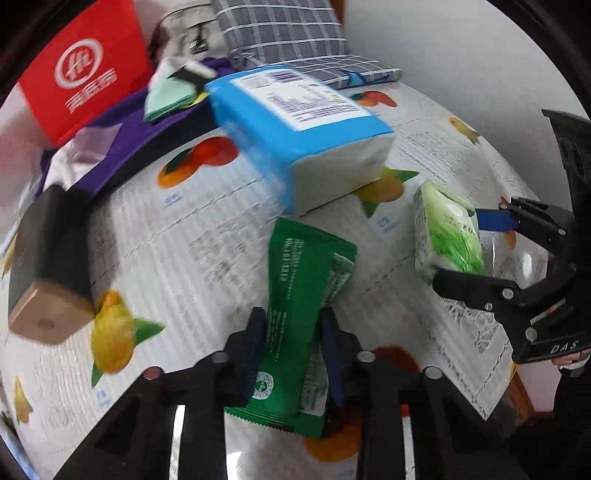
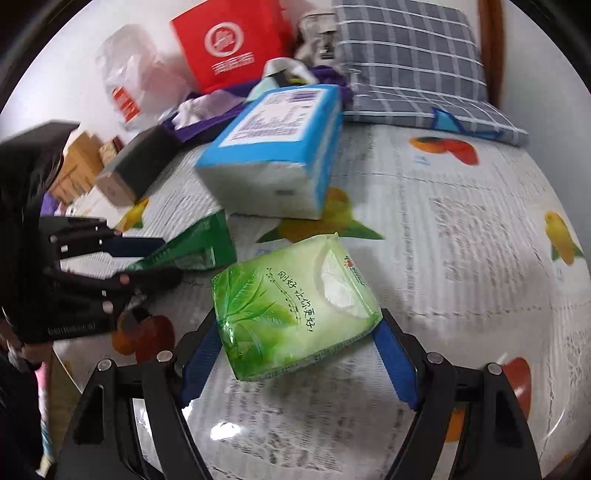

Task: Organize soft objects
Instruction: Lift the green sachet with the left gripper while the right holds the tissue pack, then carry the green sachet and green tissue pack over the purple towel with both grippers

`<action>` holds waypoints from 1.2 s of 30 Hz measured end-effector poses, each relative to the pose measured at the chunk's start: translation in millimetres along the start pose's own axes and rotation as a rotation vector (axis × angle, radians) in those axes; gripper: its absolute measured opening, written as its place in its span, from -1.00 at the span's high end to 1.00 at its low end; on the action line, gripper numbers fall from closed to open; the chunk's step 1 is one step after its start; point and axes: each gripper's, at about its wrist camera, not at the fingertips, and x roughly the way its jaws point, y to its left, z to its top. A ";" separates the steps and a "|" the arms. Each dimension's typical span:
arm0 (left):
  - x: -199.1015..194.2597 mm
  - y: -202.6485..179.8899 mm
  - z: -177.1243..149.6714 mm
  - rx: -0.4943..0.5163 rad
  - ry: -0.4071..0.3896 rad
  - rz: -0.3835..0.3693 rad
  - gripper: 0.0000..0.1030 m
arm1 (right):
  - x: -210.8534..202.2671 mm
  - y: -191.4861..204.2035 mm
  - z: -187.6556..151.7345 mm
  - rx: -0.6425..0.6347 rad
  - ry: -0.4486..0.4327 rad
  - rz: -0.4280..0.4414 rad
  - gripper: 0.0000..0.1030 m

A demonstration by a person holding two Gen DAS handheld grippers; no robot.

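A dark green flat packet (image 1: 295, 280) stands on end on the fruit-print sheet (image 1: 177, 236), and my left gripper (image 1: 293, 317) is shut on its lower half. In the right wrist view the same packet (image 2: 199, 243) sticks out from the left gripper (image 2: 170, 258) at the left. A light green tissue pack (image 2: 295, 310) sits tilted between the blue pads of my right gripper (image 2: 297, 325), which is shut on its two ends. In the left wrist view that pack (image 1: 447, 236) is in the right gripper (image 1: 456, 245) at the right. A large blue tissue pack (image 1: 295, 122) lies behind both.
A dark box with a tan end (image 1: 48, 266) lies at the left. Behind it are purple cloth (image 1: 122, 122), a red bag (image 1: 85, 70) and a grey checked pillow (image 1: 280, 33). A clear plastic bag (image 2: 129, 77) sits at the far left.
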 end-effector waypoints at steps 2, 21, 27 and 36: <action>-4.1 9.0 -5.9 -0.039 0.000 -0.001 0.50 | 1.9 5.8 1.4 -0.010 0.001 0.018 -0.54; -87.4 87.5 -10.8 -0.372 -0.144 0.202 0.50 | -58.7 33.7 61.0 -0.006 -0.144 0.020 -0.54; -108.2 105.1 5.5 -0.404 -0.185 0.277 0.50 | -69.9 30.1 92.4 0.033 -0.187 -0.016 -0.54; -120.2 135.1 36.9 -0.468 -0.227 0.278 0.50 | -60.4 30.0 136.6 0.043 -0.192 0.003 -0.54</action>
